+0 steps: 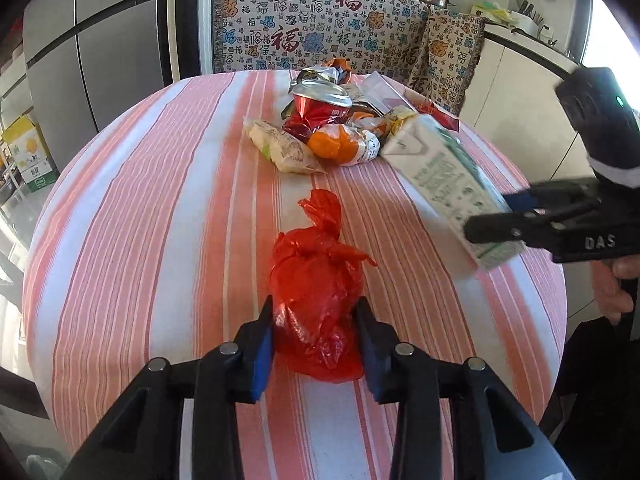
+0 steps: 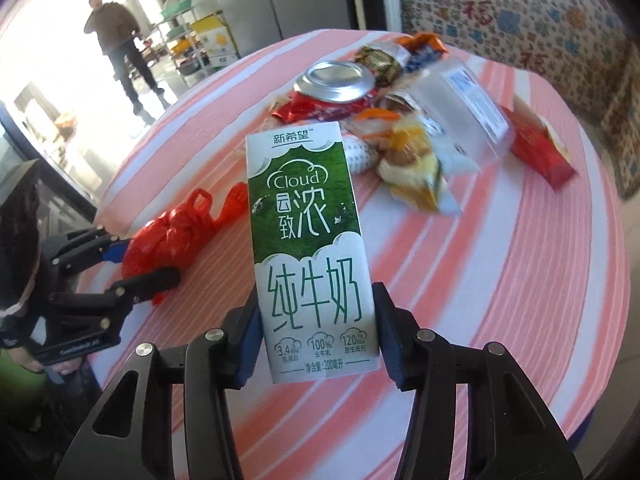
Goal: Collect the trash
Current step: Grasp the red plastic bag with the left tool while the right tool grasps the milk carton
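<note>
One round table (image 1: pixel 132 208) is seen, covered by one cloth striped in pink and white, and on it all the trash is gathered. Behind it one patterned fabric (image 1: pixel 320 24) printed with red characters is hung over furniture. One person (image 2: pixel 116 40) is seen standing far off in the bright background of the right wrist view.

One heap of wrappers (image 1: pixel 340 120) is piled at the far middle of the table; how many wrappers are in it cannot be counted surely, since they overlap and are blurred. On top of the heap one crushed can (image 1: pixel 322 98) with a silver end is lying. One clear plastic container (image 2: pixel 460 104) is tilted against the heap, and one red packet (image 2: pixel 540 148) is lying just beside it, toward the table's edge.

One green and white milk carton (image 2: pixel 312 248) is held upright above the cloth, near the heap, clasped at its lower part by the right gripper (image 2: pixel 316 344), with both pads pressed against its sides.

One knotted red plastic bag (image 1: pixel 316 300) is lying on the cloth, well apart from the heap. It is flanked by the left gripper (image 1: pixel 316 344), whose jaws are clenched on its lower part, the blue pads being pressed into the plastic.
</note>
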Available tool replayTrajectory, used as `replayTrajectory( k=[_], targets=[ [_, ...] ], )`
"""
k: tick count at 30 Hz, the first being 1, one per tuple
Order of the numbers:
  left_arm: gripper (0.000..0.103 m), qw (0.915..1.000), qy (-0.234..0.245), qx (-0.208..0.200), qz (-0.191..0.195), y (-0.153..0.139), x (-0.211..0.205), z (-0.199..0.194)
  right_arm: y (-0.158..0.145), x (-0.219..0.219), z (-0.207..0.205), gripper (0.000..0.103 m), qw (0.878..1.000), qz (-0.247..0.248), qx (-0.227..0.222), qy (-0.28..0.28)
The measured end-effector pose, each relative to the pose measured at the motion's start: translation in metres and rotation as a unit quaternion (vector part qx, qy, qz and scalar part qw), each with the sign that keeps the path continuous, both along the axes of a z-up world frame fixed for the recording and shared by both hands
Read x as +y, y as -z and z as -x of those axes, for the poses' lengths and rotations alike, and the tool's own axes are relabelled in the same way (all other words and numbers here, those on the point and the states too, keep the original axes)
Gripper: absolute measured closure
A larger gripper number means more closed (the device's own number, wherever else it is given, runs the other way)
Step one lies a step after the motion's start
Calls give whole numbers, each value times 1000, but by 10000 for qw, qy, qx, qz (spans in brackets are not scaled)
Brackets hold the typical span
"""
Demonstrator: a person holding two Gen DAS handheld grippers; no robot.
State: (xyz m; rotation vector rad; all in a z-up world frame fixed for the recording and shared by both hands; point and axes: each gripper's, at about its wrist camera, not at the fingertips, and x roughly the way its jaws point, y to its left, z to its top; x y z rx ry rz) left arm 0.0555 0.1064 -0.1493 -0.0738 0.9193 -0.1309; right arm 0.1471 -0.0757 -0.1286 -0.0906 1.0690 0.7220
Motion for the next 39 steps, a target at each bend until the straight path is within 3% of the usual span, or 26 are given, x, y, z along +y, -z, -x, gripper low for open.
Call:
replayTrajectory(
  k=[3, 6, 10, 12, 14, 21, 24, 25, 26, 27, 33, 39],
  targets=[
    [66, 9999, 32, -8, 101, 1, -11, 4, 2, -37, 21, 51, 9963, 280, -79, 806],
    [64, 9994, 285, -49, 168, 0, -38, -8, 2, -49, 24, 50, 9926, 416, -259, 1107],
    [55, 9988, 470, -97, 9, -3, -70, -27, 3, -40, 15, 47, 9941, 472, -159, 963],
    [45, 9987, 501, 16, -64, -3, -76, -32, 3, -38, 13, 34, 9948, 522, -114, 868],
    [44, 9989, 458, 82, -78, -2, -74, -31, 0, -40, 11, 26, 9949, 605, -158, 789],
    [43, 9988, 474, 133, -59, -7, -65, -32, -6, -23, 5, 22, 9951, 928, -47, 351],
    [43, 9983, 531, 194, -153, -7, -70, -38, -2, -13, -2, 28, 9930, 1155, -25, 227],
    [43, 9981, 554, 205, -170, -6, -71, -41, 0, -12, -4, 52, 9923, 1218, -13, 242],
    [45, 9979, 577, 216, -180, -5, -72, -42, -1, -15, -3, 54, 9926, 1175, -7, 312],
    [64, 9978, 591, 227, -196, -5, -73, -44, -3, -19, -3, 54, 9936, 1059, 10, 383],
    [64, 9972, 740, 86, 74, -13, -82, -39, -18, -49, 4, 54, 9960, 510, -29, 731],
    [64, 9932, 1113, -106, 327, -36, -126, -46, -39, -109, 3, 54, 9912, -19, -200, 1310]
  ],
)
